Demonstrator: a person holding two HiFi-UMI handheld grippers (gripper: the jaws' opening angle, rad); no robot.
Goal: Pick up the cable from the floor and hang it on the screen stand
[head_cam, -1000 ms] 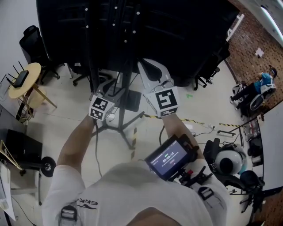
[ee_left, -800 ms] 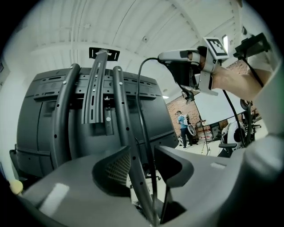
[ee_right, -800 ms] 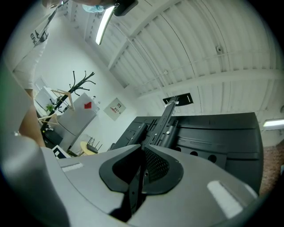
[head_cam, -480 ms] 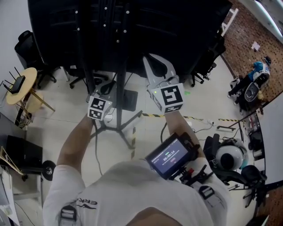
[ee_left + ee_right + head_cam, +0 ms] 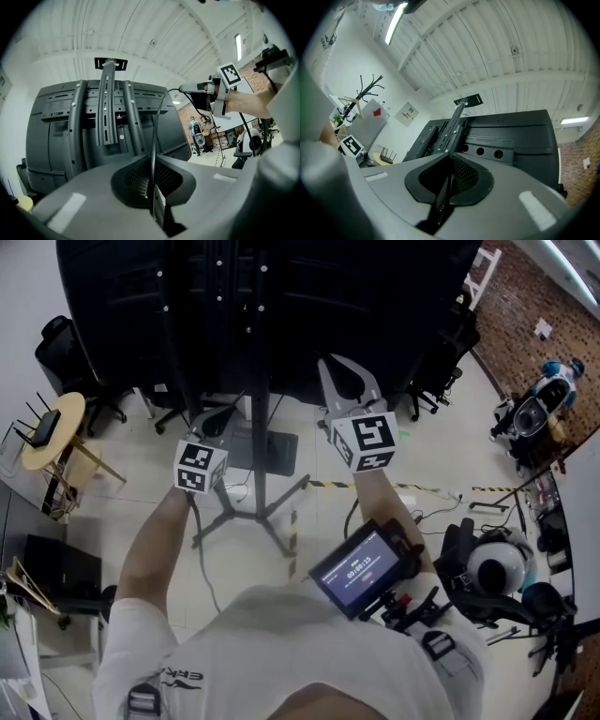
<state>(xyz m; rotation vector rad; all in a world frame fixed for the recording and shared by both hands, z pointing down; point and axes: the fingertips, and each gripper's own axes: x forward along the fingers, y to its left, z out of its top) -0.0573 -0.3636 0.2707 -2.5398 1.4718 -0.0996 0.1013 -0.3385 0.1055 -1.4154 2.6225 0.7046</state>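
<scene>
My left claw (image 5: 152, 168): jaws pinched on thin blk cable (image 5: 156, 117). Cable runs up, arcs R to right gripper (image 5: 187, 87), upper R. Screen stand (image 5: 107, 103) rails + screen back straight ahead, near.

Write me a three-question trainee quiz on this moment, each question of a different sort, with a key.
1. True or false: the left tool has its jaws wide apart, with nothing between them.
2. In the left gripper view, what runs from the left tool across to the right tool? A) a thin black cable B) a yellow rope C) a metal chain
3. Fill in: on the round yellow table at the head view's left lies a black ____ with antennas.

Key: 1. False: its jaws are shut on the cable. 2. A. 3. router.
</scene>
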